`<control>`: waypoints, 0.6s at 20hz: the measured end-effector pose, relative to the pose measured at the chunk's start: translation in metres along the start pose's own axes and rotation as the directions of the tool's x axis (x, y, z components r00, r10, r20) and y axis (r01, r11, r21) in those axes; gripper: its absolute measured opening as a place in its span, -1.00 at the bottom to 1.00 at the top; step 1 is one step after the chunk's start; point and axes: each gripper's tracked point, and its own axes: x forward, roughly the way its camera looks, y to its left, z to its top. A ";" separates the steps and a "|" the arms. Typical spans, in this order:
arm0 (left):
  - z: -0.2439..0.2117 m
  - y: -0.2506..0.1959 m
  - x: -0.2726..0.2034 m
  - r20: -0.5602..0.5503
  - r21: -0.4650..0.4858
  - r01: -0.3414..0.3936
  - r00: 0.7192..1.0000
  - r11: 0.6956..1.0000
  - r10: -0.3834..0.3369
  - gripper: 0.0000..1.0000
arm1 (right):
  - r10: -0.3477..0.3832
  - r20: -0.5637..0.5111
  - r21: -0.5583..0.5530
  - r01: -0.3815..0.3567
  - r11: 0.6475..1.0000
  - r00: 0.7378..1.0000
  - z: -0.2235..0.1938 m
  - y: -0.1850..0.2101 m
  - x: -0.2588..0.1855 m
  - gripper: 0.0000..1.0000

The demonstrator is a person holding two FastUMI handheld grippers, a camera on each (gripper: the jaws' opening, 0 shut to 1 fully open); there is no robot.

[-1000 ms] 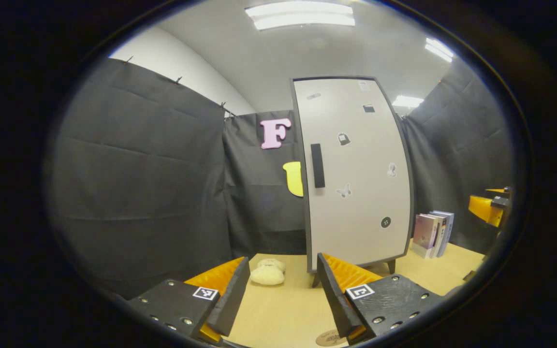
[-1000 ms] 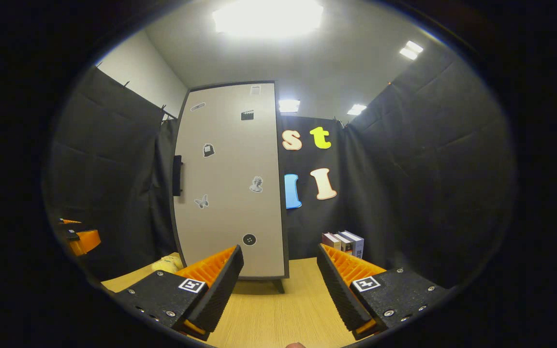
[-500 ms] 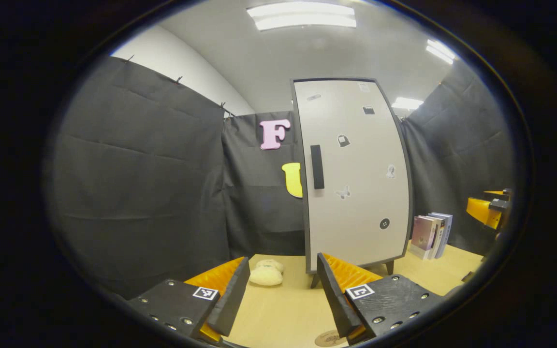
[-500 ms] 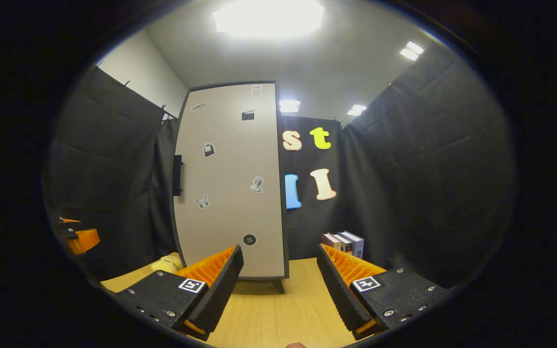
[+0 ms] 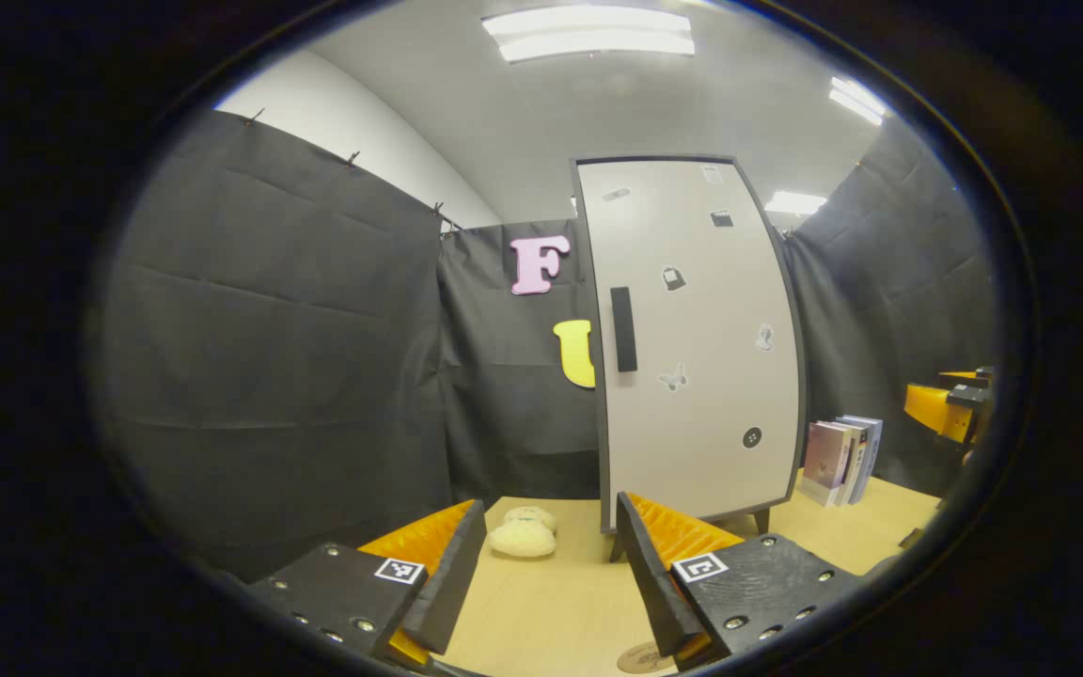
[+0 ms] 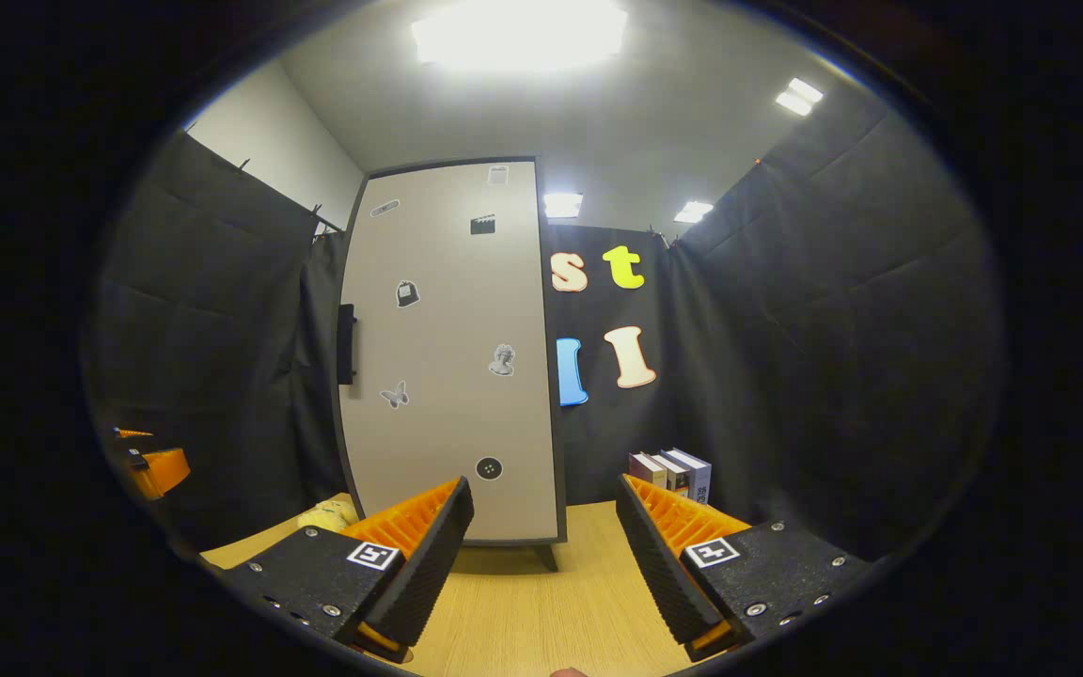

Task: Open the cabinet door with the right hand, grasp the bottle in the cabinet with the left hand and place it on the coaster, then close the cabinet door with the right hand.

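Note:
A tall pale cabinet [image 5: 701, 348] [image 6: 452, 357] stands on the wooden table, its door closed, with a dark vertical handle [image 5: 623, 329] [image 6: 346, 343] on its left edge. The bottle is hidden behind the door. A round brown coaster [image 5: 640, 658] lies on the table just under my left gripper's right finger. My left gripper [image 5: 551, 574] is open and holds nothing, well short of the cabinet. My right gripper [image 6: 541, 559] is open too, facing the cabinet's lower right part from a distance. Part of the right gripper [image 5: 950, 409] shows at the far right of the left gripper view.
A cream plush toy [image 5: 523, 534] [image 6: 325, 514] lies on the table left of the cabinet's foot. Several books [image 5: 840, 456] [image 6: 671, 473] stand upright to the cabinet's right. Black cloth walls close in on all sides.
Both views have drifted very slightly; the cabinet sits a touch farther right in each. Both grippers stay open and the door stays closed.

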 end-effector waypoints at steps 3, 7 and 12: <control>0.002 0.015 -0.006 0.007 0.017 -0.021 1.000 1.000 0.021 0.60 | 0.018 0.013 0.018 -0.018 1.000 1.000 0.011 0.012 0.008 0.89; 0.002 0.038 -0.012 0.002 0.018 -0.064 0.998 0.998 0.064 0.60 | 0.068 0.038 0.029 -0.069 0.997 0.997 0.032 0.038 0.023 0.89; 0.002 0.075 -0.024 0.003 0.035 -0.126 0.992 0.991 0.126 0.60 | 0.141 0.082 0.023 -0.143 0.989 0.987 0.061 0.079 0.046 0.88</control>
